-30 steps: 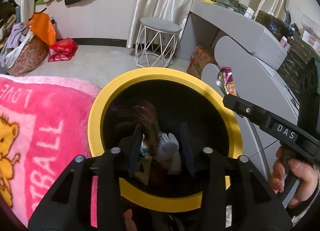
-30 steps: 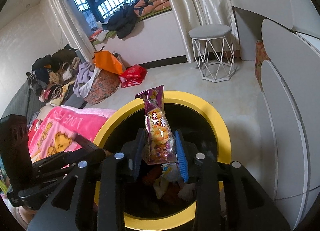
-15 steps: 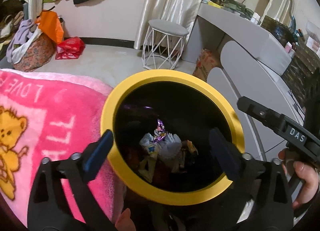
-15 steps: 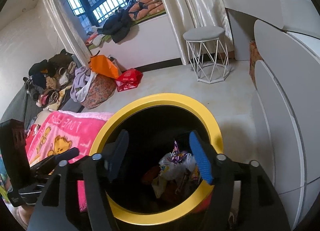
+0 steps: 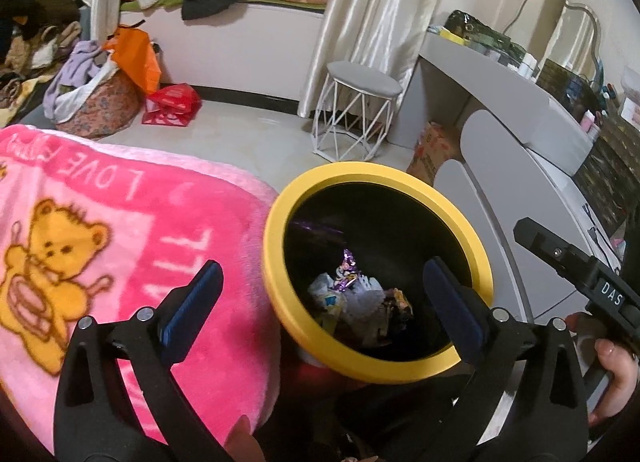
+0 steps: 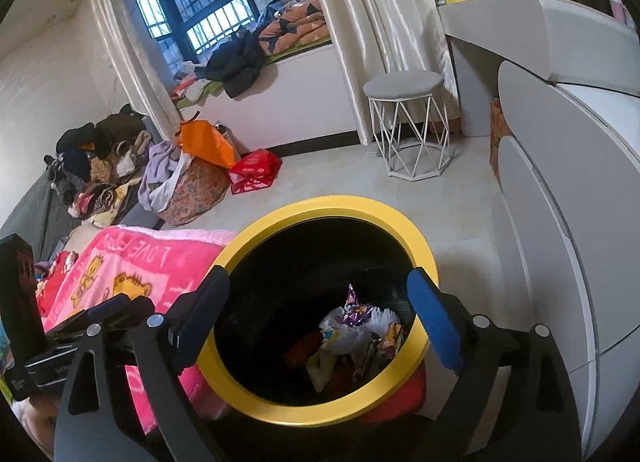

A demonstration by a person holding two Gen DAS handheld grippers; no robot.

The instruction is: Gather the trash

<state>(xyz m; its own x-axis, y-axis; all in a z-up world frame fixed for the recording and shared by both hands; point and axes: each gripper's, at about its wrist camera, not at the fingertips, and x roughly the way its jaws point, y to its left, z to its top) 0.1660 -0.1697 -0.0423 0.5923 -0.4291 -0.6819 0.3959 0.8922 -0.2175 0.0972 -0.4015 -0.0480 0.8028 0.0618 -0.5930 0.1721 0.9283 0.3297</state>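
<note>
Both my left gripper point(image 5: 320, 302) and my still-opening right gripper point(image 6: 316, 318) hang empty over the yellow-rimmed black bin point(image 6: 256, 406), whose light, crinkly, slippery foil wrappers point(image 6: 356, 326) I judge best pinched at a flat edge.

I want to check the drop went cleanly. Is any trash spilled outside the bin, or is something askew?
Nothing stands out. The crumpled wrappers lie inside the round black bin with the yellow rim; none shows on the rim or on the pink fleece blanket beside it.
</note>
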